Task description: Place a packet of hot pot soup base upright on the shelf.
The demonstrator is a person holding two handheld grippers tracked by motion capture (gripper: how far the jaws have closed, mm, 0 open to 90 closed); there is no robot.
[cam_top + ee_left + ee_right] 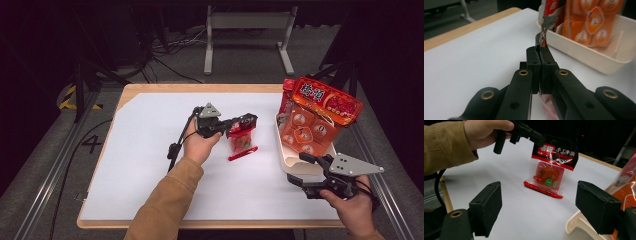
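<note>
Left claw (235,122): jaws together, clamped on the black top edge of the small sauce packet (241,136). In the left gripper view the two pads meet with only the crumpled foil edge of the packet between them. The packet hangs from the claw with its long axis close to vertical, and its red bottom seal (543,189) lies on or just above the white sheet of the desk (150,150); contact cannot be told for certain. It sits near the middle of the desk, left of the tray.

Key relation: the cream tray (292,165) lies to the right of the held packet, and the left claw already points that way. Judged next move: carry the packet rightward over the tray's near-left wall, keeping the hanging seal clear of the rim. The left hand (200,145) is the nearer one to the packet; the right is well apart from it.

Labels: white and red Chinese characters on the packet's black header; "手工牛油" reads in the right gripper view, and a round green sticker on the clear window. The remaining print is too small to read.

Tray contents: orange multi-pack bag (305,131) standing upright, and a red snack bag (327,102) with large yellow characters leaning over it.

Right claw (300,172): jaws apart, nothing between them, at the tray's near corner.
</note>
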